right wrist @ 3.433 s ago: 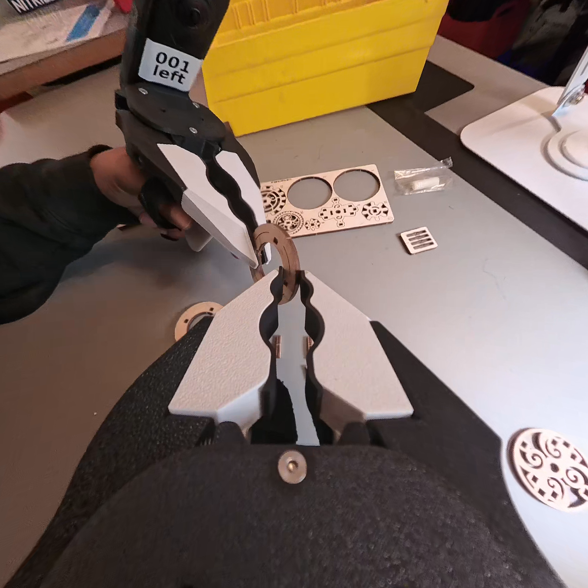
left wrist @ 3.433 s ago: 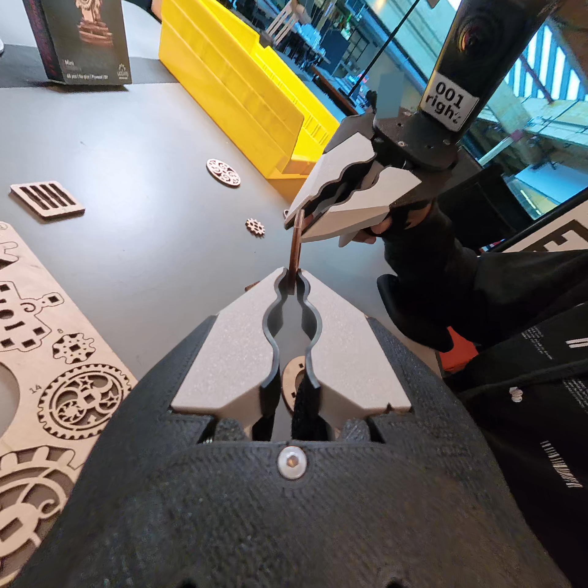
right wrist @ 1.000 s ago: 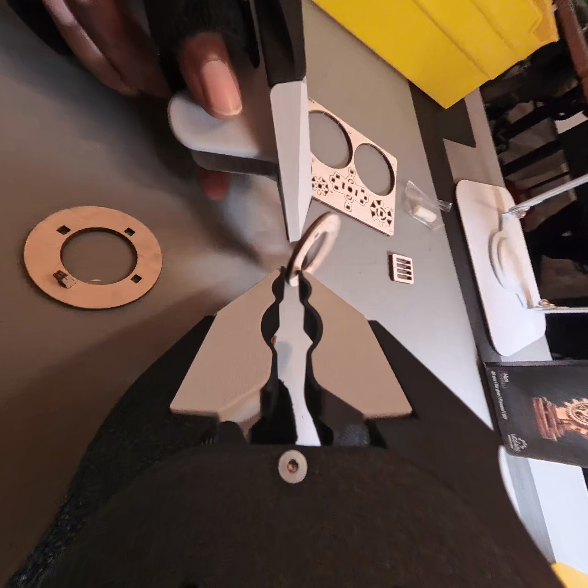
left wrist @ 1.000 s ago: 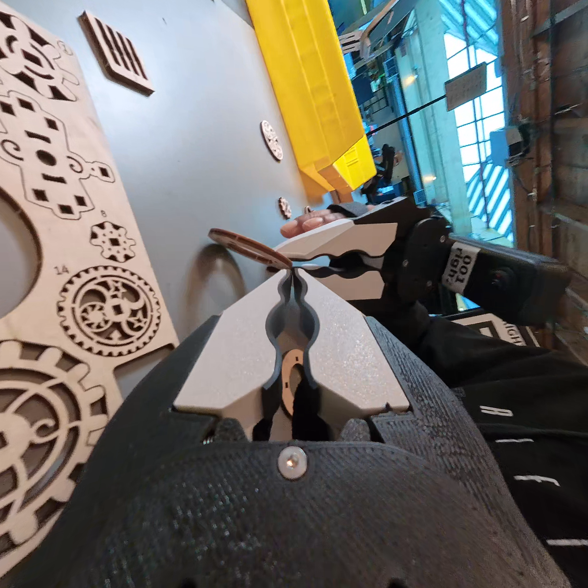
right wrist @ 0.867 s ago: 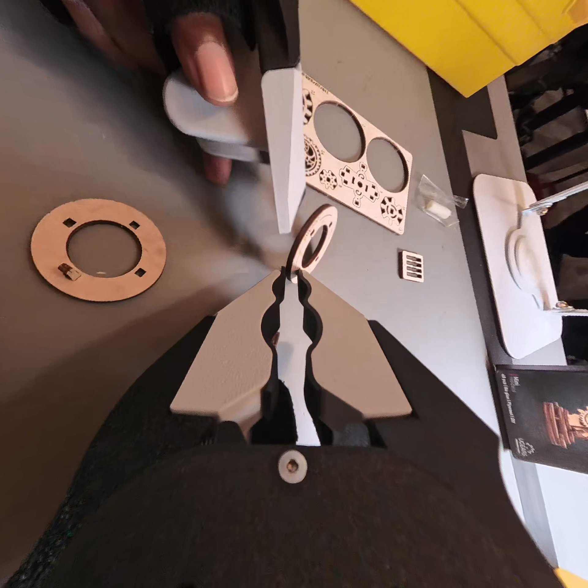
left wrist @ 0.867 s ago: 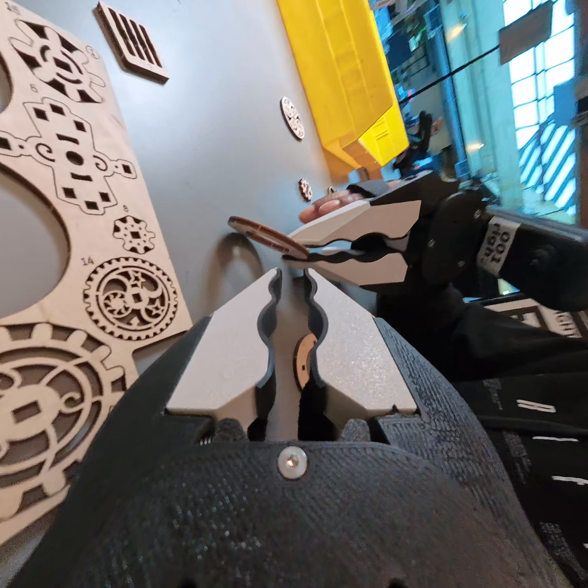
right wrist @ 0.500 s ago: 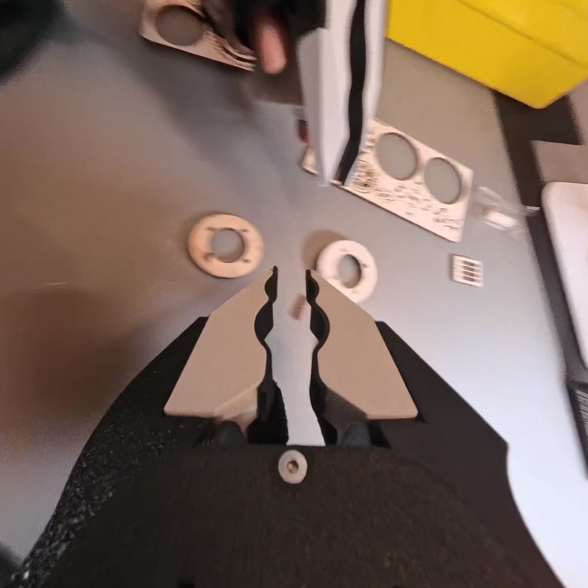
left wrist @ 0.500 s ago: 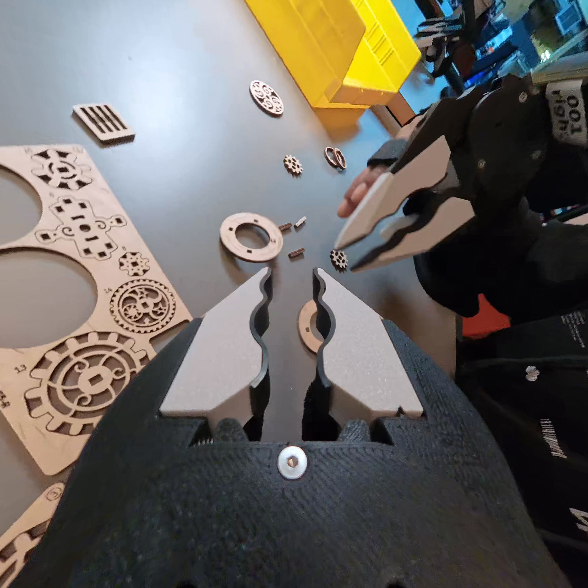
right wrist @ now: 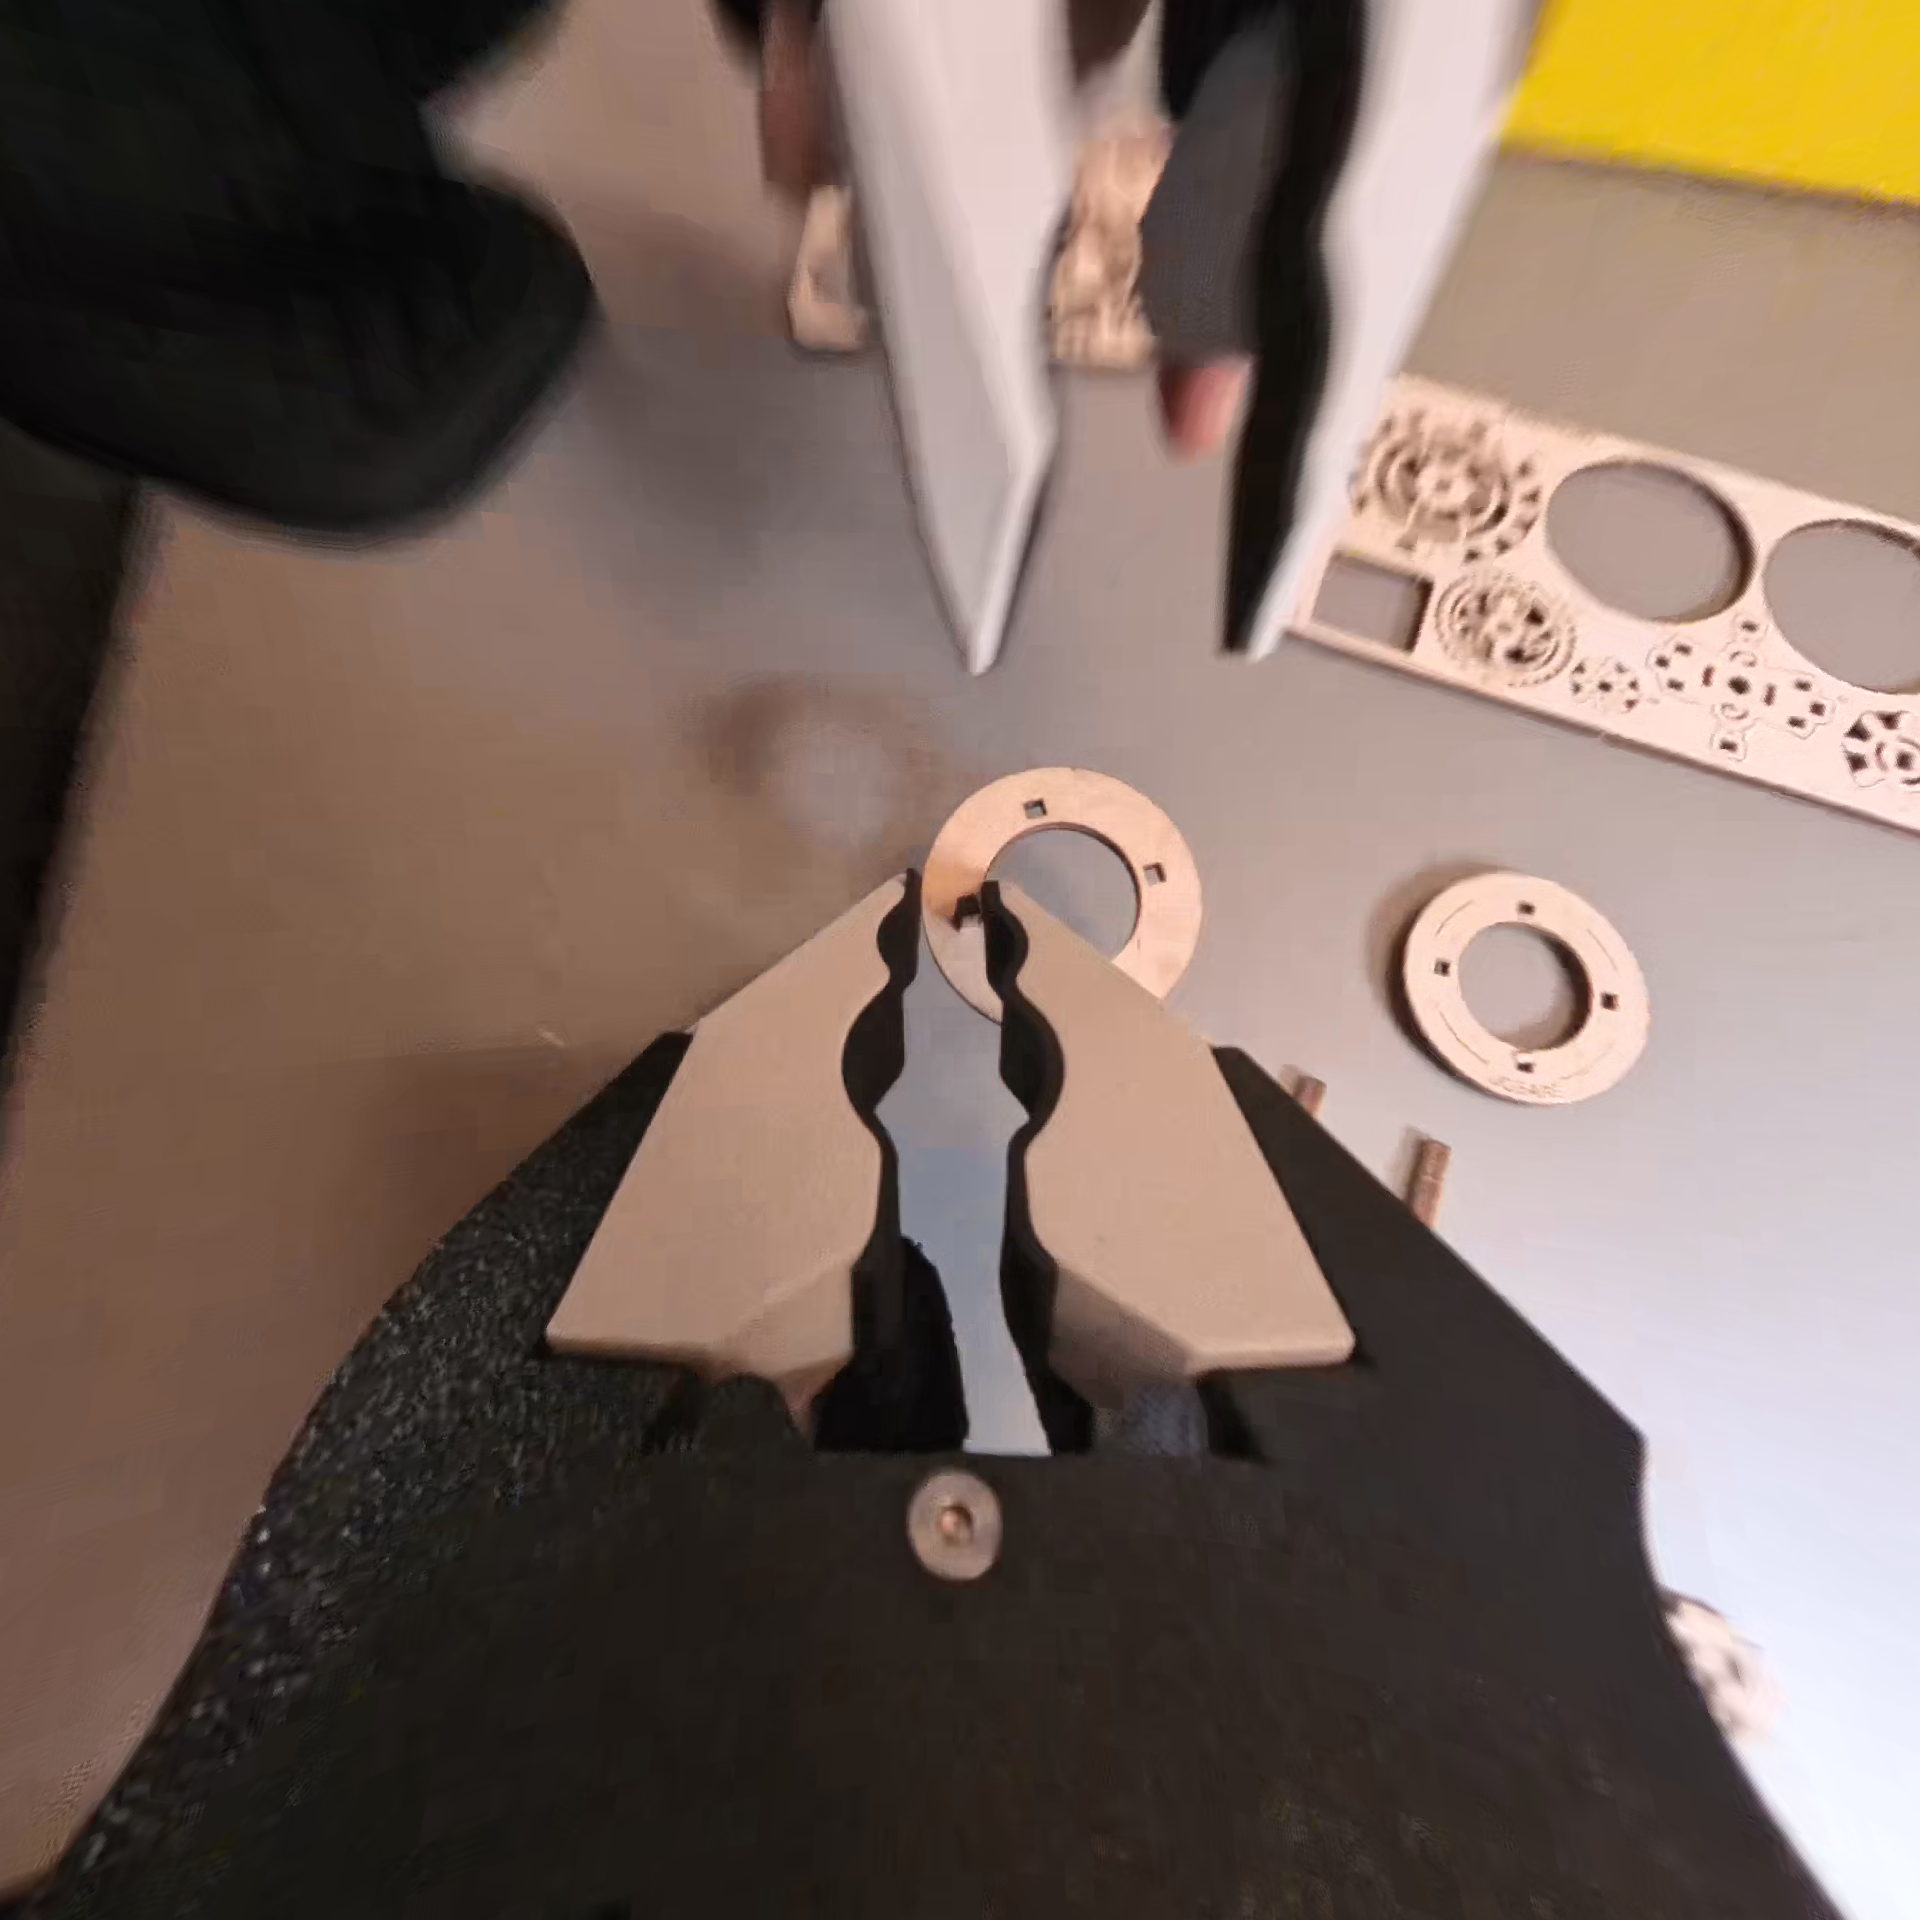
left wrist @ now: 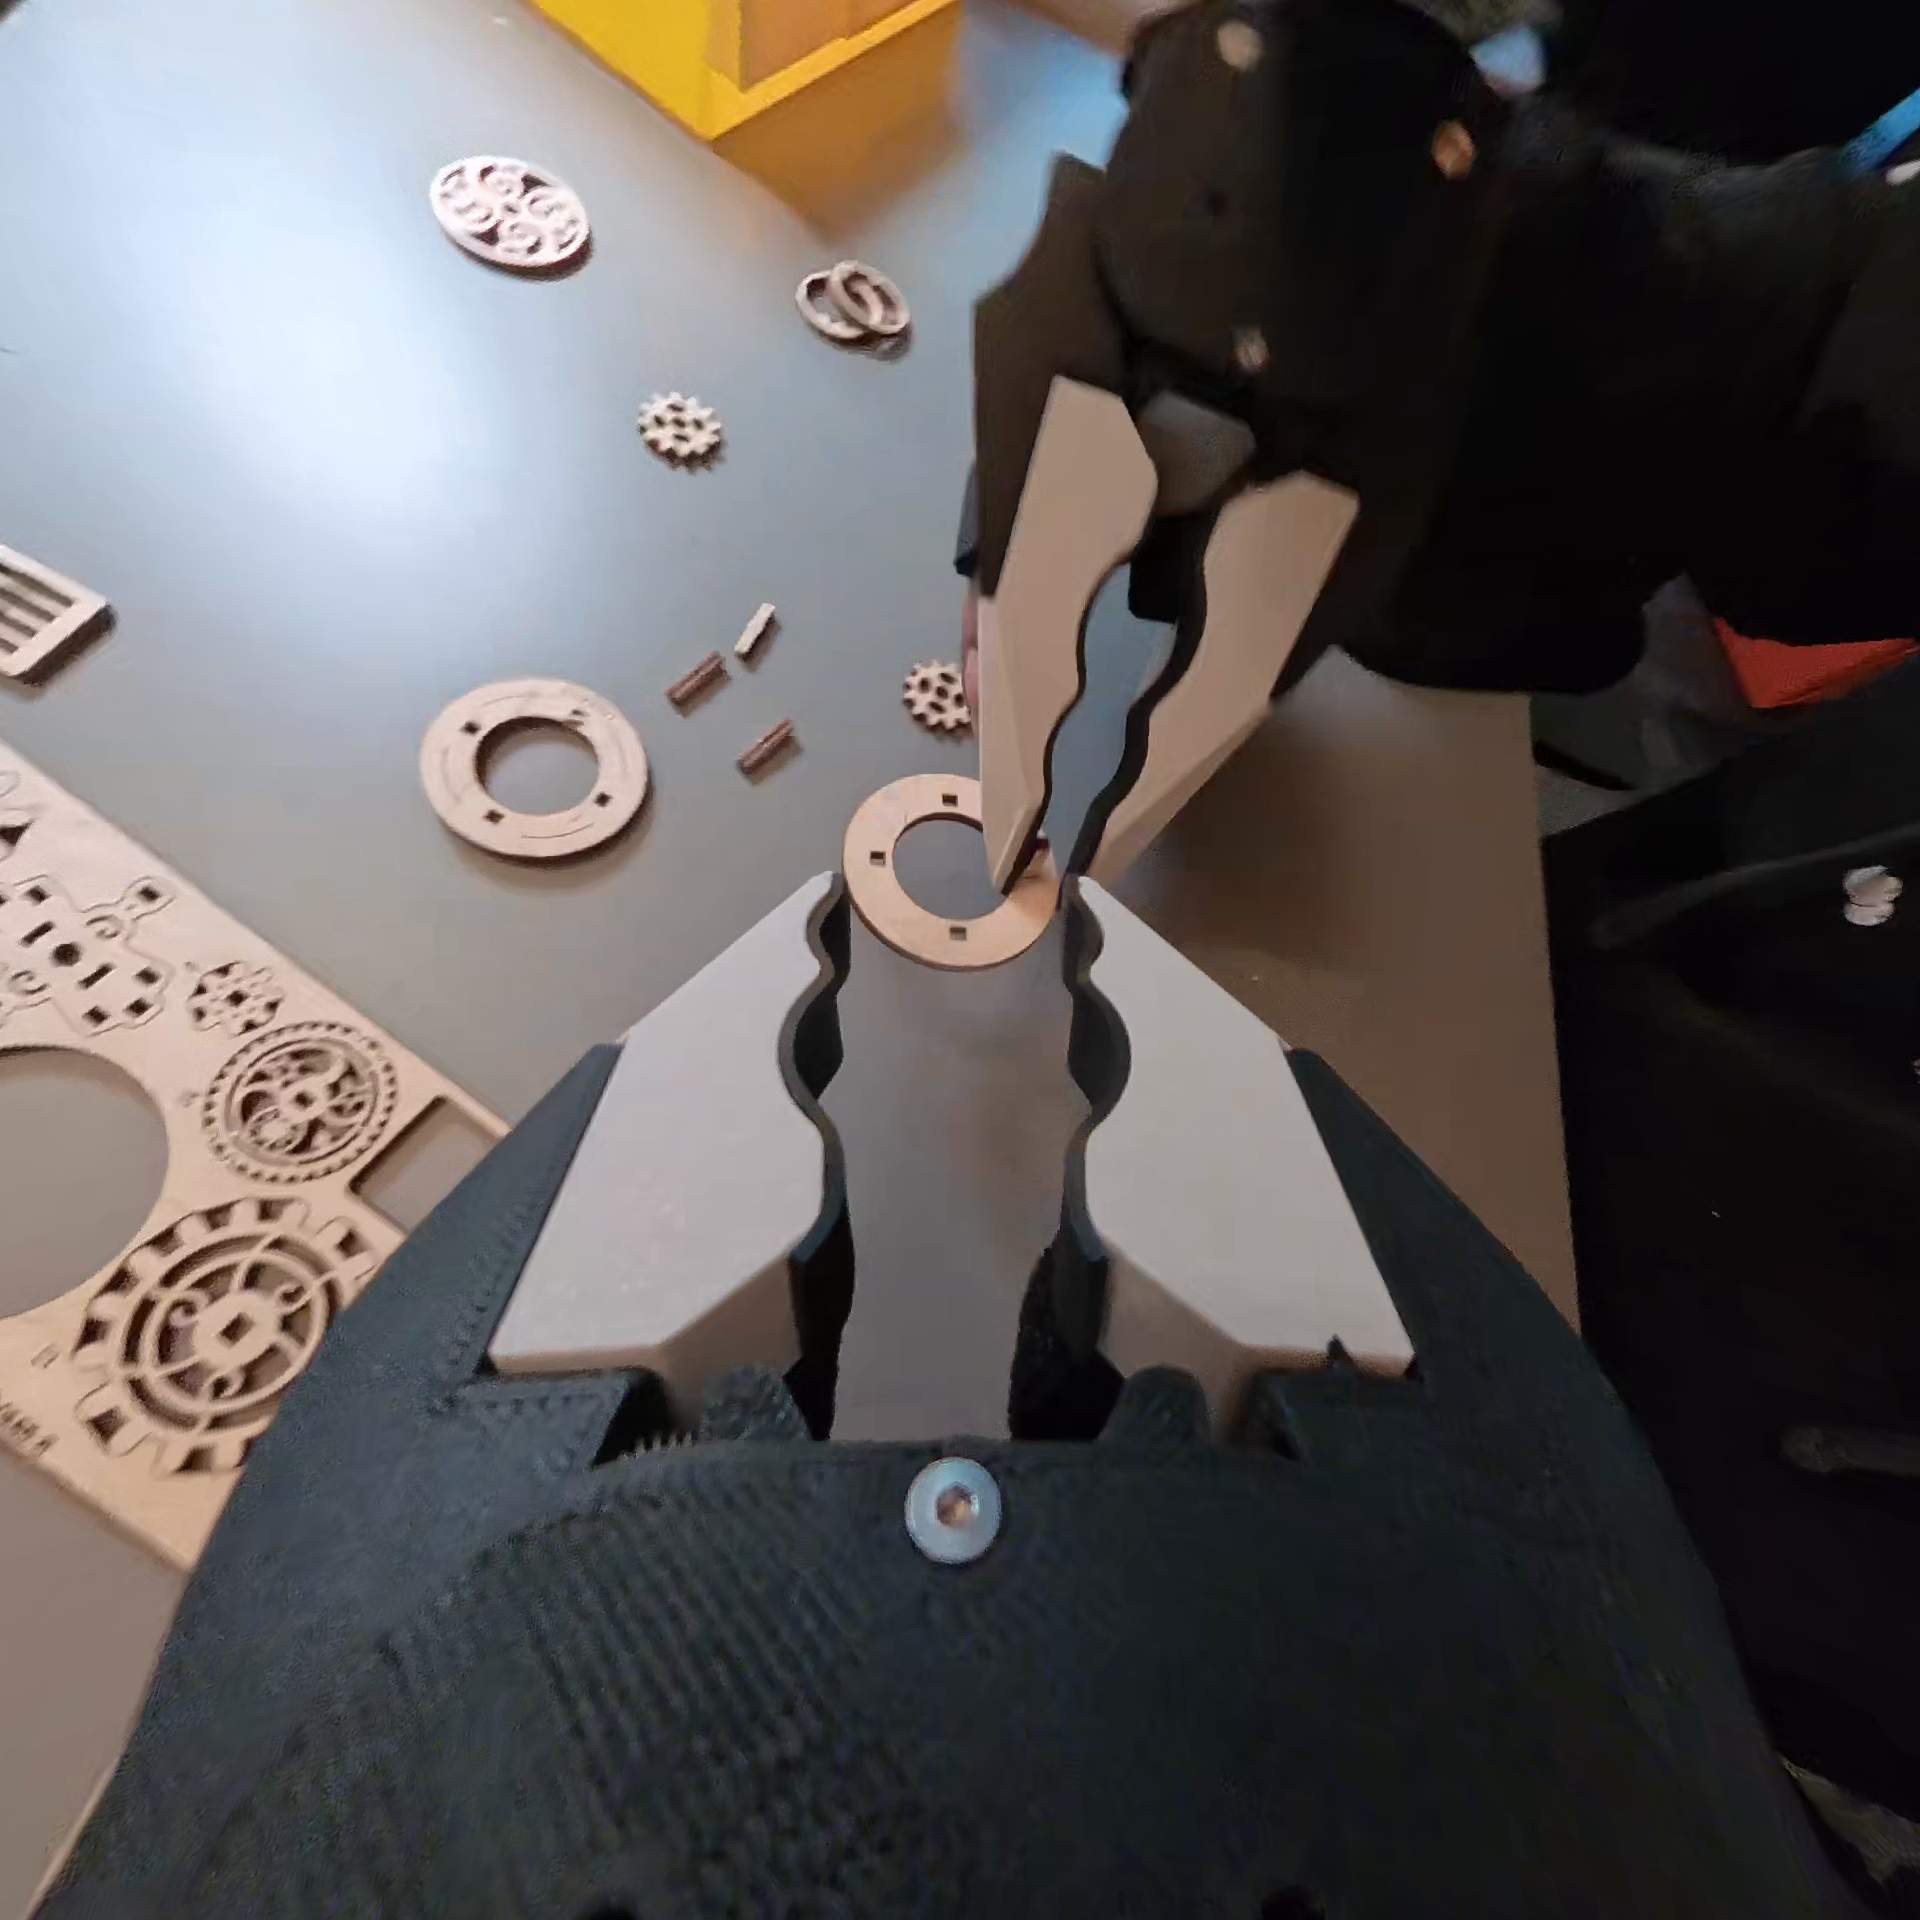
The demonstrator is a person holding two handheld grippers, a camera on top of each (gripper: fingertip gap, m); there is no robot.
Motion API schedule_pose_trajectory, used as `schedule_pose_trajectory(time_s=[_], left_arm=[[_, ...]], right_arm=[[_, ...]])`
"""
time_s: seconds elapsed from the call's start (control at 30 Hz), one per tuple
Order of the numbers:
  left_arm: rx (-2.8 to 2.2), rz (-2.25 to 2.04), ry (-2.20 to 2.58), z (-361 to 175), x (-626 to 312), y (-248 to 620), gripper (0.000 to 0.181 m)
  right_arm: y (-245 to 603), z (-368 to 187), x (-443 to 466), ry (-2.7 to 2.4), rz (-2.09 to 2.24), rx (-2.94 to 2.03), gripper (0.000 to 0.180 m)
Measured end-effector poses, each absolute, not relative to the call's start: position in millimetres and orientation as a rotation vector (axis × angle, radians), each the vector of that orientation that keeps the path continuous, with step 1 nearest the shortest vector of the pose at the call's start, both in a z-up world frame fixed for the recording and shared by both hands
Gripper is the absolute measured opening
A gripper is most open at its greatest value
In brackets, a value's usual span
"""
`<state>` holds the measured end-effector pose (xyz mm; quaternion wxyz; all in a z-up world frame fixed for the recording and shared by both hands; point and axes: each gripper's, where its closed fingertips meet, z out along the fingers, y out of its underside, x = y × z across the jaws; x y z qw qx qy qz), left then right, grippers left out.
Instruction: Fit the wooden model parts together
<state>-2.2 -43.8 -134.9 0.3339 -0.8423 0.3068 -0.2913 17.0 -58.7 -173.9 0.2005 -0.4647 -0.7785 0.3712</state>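
Note:
A flat wooden ring with square slots lies on the grey table; it also shows in the right wrist view. My left gripper is open and empty, its tips on either side of the ring. My right gripper is narrowly open, tips down on the ring's rim around one slot, where a small dark peg seems to stand. It reaches in from the upper right in the left wrist view. The left gripper hangs blurred above the ring. A second, engraved ring lies apart.
Loose pegs, small gears, an ornate disc and two small rings lie scattered. A cut-out parts sheet lies at the left. A yellow bin stands at the back.
Both grippers let go of the engraved ring, which now lies on the table. Both came down to the slotted ring, and the left jaws opened wider.

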Motion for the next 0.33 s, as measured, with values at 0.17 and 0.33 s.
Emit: schedule_pose_trajectory(time_s=[0.17,0.33], left_arm=[[-1.835,-0.904,0.780,-94.8,18.4,-49.1,0.055],[-1.658,-1.019,0.743,-64.6,31.6,-46.5,0.049]], right_arm=[[-58.3,-78.8,28.9,-1.533,2.099,-1.493,0.009],[-46.1,-53.0,45.1,-1.053,2.703,-1.492,0.010]])
